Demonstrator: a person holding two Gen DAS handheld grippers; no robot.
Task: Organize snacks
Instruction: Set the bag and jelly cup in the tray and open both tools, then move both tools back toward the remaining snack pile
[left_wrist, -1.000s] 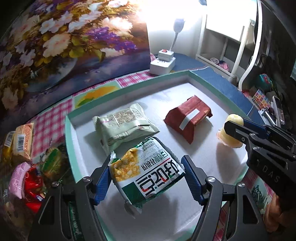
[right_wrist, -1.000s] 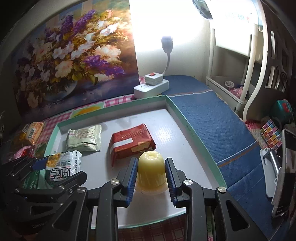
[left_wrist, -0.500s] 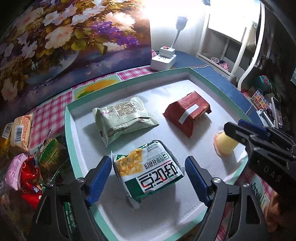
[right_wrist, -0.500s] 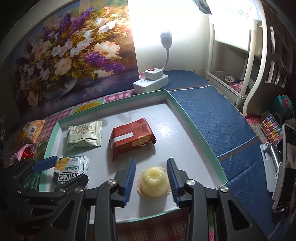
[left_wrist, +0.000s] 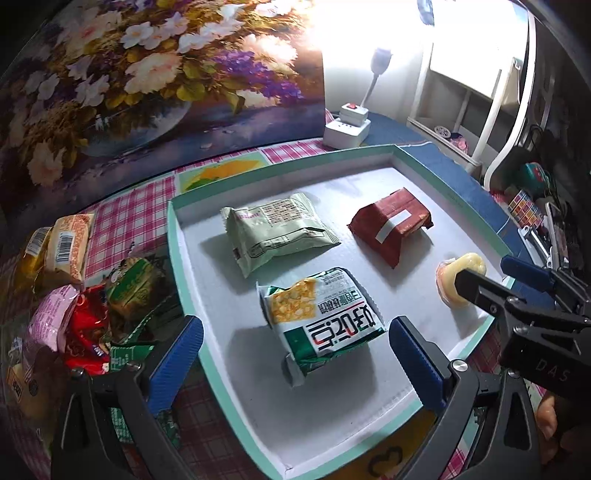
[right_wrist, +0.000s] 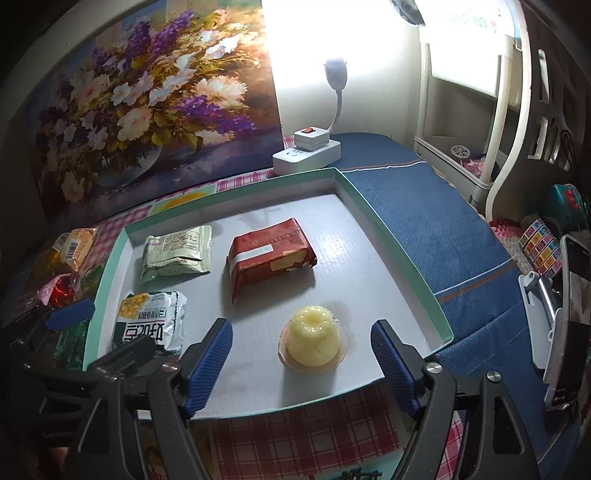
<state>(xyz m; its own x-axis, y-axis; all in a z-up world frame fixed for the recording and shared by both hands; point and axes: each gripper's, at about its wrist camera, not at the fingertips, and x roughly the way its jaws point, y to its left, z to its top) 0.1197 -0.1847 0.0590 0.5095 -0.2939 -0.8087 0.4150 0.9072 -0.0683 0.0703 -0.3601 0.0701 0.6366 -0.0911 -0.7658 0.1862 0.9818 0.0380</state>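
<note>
A white tray with a teal rim (left_wrist: 173, 236) (right_wrist: 406, 258) holds a pale green packet (left_wrist: 275, 230) (right_wrist: 177, 253), a red packet (left_wrist: 391, 225) (right_wrist: 269, 254), a green-and-white corn snack packet (left_wrist: 323, 319) (right_wrist: 151, 321) and a yellow jelly cup (right_wrist: 314, 343) (left_wrist: 458, 278). My left gripper (left_wrist: 295, 349) straddles the corn packet, jaws opening wide, pads clear of it. My right gripper (right_wrist: 301, 356) frames the jelly cup, jaws opening, not touching it. Both items rest on the tray floor.
Loose snacks lie on the checked cloth left of the tray: an orange packet (left_wrist: 68, 245), a pink one (left_wrist: 48, 321), a red one (left_wrist: 88, 332) and green ones (left_wrist: 135, 288). A white power strip (right_wrist: 306, 153) and a flower painting (right_wrist: 147, 103) stand behind. Blue cloth (right_wrist: 443, 236) lies to the right.
Both grippers let go and spread their jaws. The corn packet and the jelly cup now sit free on the tray, and both grippers have drawn back a little.
</note>
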